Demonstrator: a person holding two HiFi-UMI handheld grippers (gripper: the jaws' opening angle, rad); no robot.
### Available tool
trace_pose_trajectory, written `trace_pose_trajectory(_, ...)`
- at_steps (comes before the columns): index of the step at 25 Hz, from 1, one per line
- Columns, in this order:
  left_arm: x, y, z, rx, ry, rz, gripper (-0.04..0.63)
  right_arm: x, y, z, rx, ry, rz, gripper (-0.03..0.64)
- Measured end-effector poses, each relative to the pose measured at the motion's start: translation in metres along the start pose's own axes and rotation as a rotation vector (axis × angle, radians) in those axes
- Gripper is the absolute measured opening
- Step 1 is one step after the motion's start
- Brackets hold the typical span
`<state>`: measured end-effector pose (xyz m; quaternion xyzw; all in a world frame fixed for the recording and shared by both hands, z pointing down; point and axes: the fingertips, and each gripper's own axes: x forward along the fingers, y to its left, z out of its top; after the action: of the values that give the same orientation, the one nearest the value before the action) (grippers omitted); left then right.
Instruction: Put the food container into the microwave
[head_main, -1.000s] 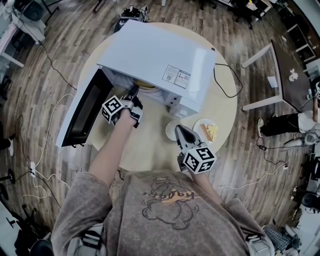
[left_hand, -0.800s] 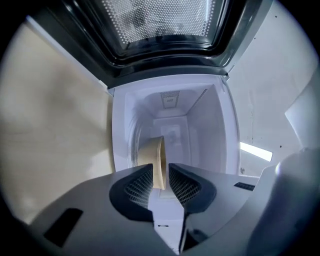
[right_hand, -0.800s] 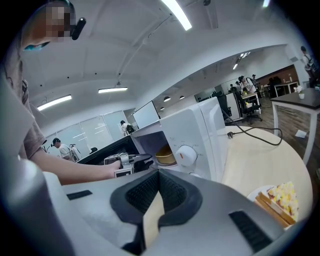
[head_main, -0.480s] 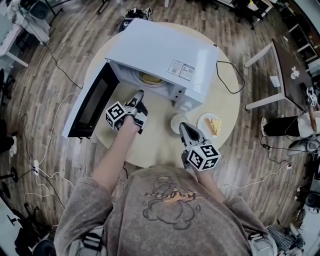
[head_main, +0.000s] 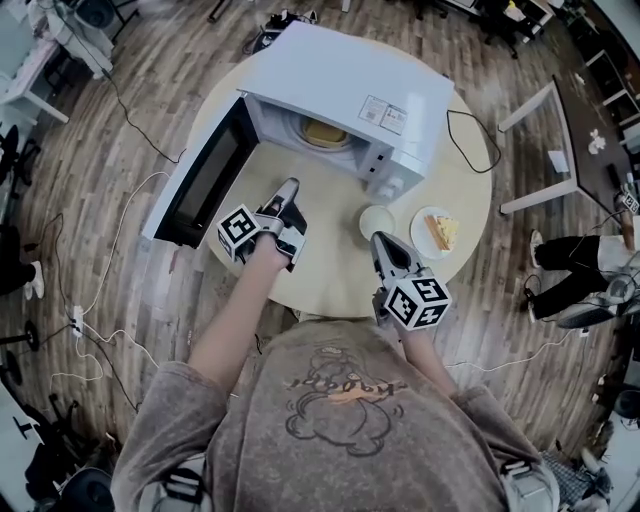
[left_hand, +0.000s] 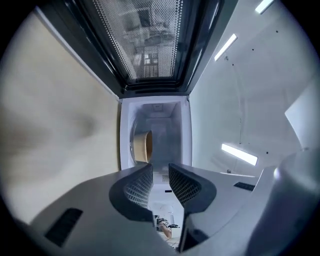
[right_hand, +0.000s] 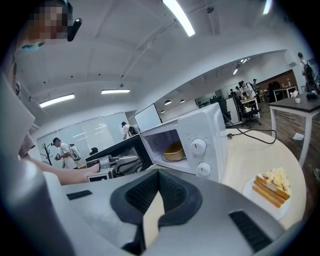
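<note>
Food container (head_main: 325, 131), a shallow tan tub, sits inside the microwave (head_main: 340, 80) on the round plate in its cavity, clear of both tools. The microwave stands on the far part of the round bench (head_main: 320, 270), and its door (head_main: 200, 175) hangs wide open to the person's left.

The left hand-held gripper (head_main: 290, 186) hovers over the bench in front of the open cavity and points toward it. In its own view, the left hand-held gripper (left_hand: 160, 172) has its ribbed pads (left_hand: 139, 186) a narrow gap apart with nothing between them. Beyond the tips, the container (left_hand: 142, 146) shows inside the white cavity, with the dark door window beside it.

The right hand-held gripper (head_main: 381, 240) hangs nearer the person, to the right of the left one. Its tips sit just beside a small round white cup (head_main: 377, 220) on the bench. In the right gripper view, the right hand-held gripper (right_hand: 159, 175) has its pads pressed together at the tips and grips nothing. The same view shows the container (right_hand: 173, 150) in the open cavity, beside the two control dials (right_hand: 198, 146).

A white plate (head_main: 422, 222) lies to the right of the cup and carries a slice of layered cake (head_main: 443, 232). A black cable (head_main: 470, 130) loops across the bench beside the microwave's right end.
</note>
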<state>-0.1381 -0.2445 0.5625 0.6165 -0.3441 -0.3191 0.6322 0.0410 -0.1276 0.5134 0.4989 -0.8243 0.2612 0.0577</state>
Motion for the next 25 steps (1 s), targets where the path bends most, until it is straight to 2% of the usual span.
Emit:
trace_pose_trajectory(8,-0.042,-0.019,-0.013,-0.015,-0.068,-0.048,0.107,-0.012,0.009,0.000,-0.028,0.001,0.044,0.001)
trace_pose_trajectory(11,-0.054,-0.026,-0.024,0.005,-0.076,-0.054,0.107,-0.020,0.007,-0.002,-0.025,0.002,0.065,0.000)
trace_pose_trajectory(21,-0.101,-0.044,-0.065,0.241,-0.080,0.007,0.107,-0.045,-0.001,-0.011,-0.050,-0.002,0.115,0.000)
trace_pose_trajectory(25,-0.114,-0.049,-0.083,0.400,-0.051,0.041,0.107,-0.051,0.001,-0.018,-0.060,0.010,0.138,0.000)
